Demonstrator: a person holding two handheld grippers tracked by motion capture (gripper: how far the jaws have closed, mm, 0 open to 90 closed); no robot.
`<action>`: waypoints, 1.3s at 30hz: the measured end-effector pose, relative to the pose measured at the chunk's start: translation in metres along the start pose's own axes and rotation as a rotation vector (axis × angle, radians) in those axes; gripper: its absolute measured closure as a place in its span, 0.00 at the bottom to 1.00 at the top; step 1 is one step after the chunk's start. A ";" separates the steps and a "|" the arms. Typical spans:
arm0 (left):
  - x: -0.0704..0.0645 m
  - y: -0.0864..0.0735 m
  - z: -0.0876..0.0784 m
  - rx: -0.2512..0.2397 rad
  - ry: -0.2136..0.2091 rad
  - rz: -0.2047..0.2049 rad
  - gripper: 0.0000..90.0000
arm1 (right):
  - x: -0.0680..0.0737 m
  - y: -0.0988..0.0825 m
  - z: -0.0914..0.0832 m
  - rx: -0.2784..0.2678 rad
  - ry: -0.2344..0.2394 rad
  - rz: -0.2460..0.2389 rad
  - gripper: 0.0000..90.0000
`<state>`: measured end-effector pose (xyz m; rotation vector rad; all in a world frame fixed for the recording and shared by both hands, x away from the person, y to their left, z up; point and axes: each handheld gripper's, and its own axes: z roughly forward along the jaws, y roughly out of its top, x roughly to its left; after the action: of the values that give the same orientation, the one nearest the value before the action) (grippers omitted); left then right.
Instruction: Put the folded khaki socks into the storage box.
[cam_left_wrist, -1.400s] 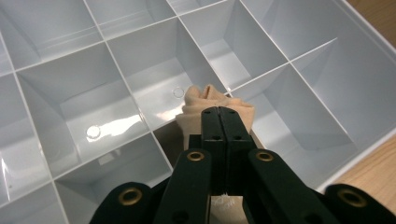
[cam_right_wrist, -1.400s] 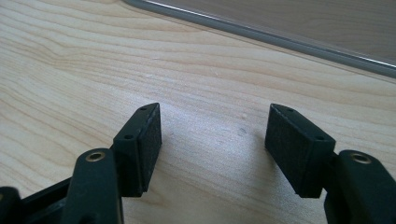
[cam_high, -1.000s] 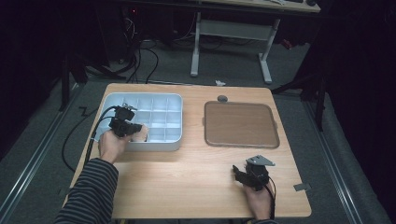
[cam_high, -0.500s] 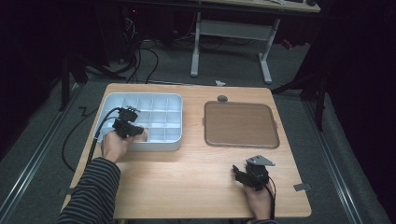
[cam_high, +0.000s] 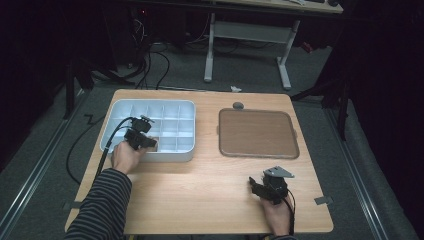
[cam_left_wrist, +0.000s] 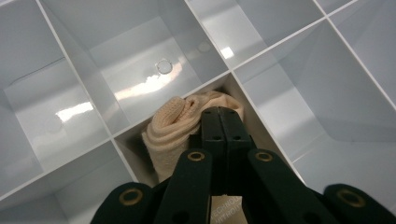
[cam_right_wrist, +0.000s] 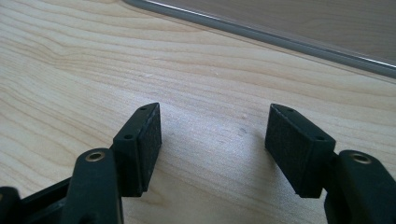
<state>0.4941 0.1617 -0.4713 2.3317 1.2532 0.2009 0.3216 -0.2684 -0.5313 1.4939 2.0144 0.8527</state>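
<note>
two grippers: left gripper (cam_left_wrist: 219, 122) jaws closed, seemingly pinching cream cloth (cam_left_wrist: 175, 133) in organiser (cam_high: 176, 150); right gripper (cam_right_wrist: 214, 140) jaws wide.

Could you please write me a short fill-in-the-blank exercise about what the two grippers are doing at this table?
1. The left gripper has its jaws ____ as it presses into a rolled cream cloth.
2. The cloth sits in a compartment of the white ____.
3. The right gripper has its jaws ____ above the wooden table.
4. The brown tray holds ____.

Missing words: shut; organizer box; open; nothing
</note>
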 end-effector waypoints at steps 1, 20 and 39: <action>0.000 0.000 0.000 0.001 0.002 0.002 1.00 | 0.000 0.000 0.000 0.000 0.000 0.000 0.41; 0.004 0.003 -0.013 -0.049 0.067 -0.008 1.00 | 0.000 0.000 0.000 0.000 0.000 -0.001 0.41; 0.001 -0.002 -0.024 -0.105 0.030 -0.004 0.88 | 0.000 0.000 0.000 0.000 0.001 -0.001 0.41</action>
<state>0.4841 0.1717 -0.4512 2.2440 1.2311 0.2938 0.3218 -0.2684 -0.5313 1.4923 2.0152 0.8532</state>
